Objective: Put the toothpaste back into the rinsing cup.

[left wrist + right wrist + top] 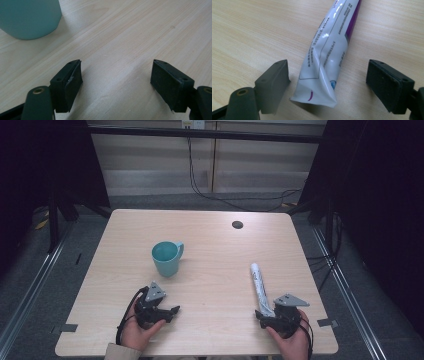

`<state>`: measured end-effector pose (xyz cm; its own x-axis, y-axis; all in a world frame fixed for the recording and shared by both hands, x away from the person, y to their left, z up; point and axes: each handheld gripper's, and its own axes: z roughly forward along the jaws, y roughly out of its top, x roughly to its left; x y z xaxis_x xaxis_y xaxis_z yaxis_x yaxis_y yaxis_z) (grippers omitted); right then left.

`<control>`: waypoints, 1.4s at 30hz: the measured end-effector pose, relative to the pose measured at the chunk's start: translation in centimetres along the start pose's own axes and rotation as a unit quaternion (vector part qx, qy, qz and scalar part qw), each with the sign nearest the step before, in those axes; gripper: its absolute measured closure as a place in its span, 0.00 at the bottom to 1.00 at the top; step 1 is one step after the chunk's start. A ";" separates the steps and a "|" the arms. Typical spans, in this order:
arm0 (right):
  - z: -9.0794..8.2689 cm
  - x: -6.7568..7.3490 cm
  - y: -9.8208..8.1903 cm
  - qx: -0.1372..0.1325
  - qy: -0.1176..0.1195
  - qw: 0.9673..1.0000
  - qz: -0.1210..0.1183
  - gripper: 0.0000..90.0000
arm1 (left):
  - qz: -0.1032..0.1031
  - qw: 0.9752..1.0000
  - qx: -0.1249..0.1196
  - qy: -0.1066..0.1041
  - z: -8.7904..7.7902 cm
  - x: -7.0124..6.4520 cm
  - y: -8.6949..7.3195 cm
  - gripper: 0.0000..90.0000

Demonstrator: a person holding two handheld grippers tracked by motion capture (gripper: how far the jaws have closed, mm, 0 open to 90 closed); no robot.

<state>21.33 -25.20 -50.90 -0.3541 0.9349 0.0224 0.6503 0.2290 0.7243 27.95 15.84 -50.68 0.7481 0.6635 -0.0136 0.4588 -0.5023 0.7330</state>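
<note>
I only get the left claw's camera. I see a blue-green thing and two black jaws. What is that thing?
Observer: It's a teal mug with a handle, standing upright and looking empty, just ahead of the left claw.
Operator: Is there anything else on the table?
Observer: Yes, a white tube, like toothpaste, lies flat on the person's right side.
Operator: Is the other claw holding it?
Observer: No. The right claw is open, with the tube's flat crimped end lying between its jaws, which don't touch it.
Operator: Which way does the tube point?
Observer: Its round cap end points away from the person, toward the far edge of the table.
</note>
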 end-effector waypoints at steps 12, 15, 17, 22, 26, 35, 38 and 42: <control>0.1 0.0 0.7 0.028 -0.003 1.000 0.003 0.20 | 0.002 1.000 0.000 0.002 0.0 0.0 0.0 0.27; 0.1 -0.1 1.4 0.050 0.001 0.999 0.015 0.21 | 0.003 1.000 0.001 0.003 0.0 0.0 0.0 0.28; 0.1 -0.3 2.0 0.067 0.015 0.997 0.027 0.23 | 0.004 1.000 0.001 0.003 0.0 0.0 0.0 0.27; 0.0 -0.9 3.7 0.105 0.035 0.993 0.038 0.25 | 0.003 1.000 0.001 0.002 0.0 0.0 0.0 0.27; 0.4 -1.0 5.3 0.141 0.037 0.989 0.030 0.29 | 0.003 1.000 0.001 0.002 0.0 0.0 0.0 0.28; 1.3 -1.3 7.8 0.194 0.020 0.980 0.034 0.35 | 0.002 1.000 0.001 0.002 0.0 0.0 0.0 0.28; 1.8 -1.5 8.1 0.212 0.029 0.976 0.045 0.39 | 0.002 1.000 0.001 0.003 0.0 0.0 0.0 0.28; 2.4 -1.4 8.3 0.243 0.032 0.968 0.054 0.40 | 0.002 1.000 0.001 0.002 0.0 0.0 0.0 0.28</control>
<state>28.83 -23.96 -46.53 -0.2971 0.9455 0.1334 0.9198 0.2459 0.3057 27.95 15.83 -50.68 0.7478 0.6639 -0.0073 0.4564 -0.5061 0.7318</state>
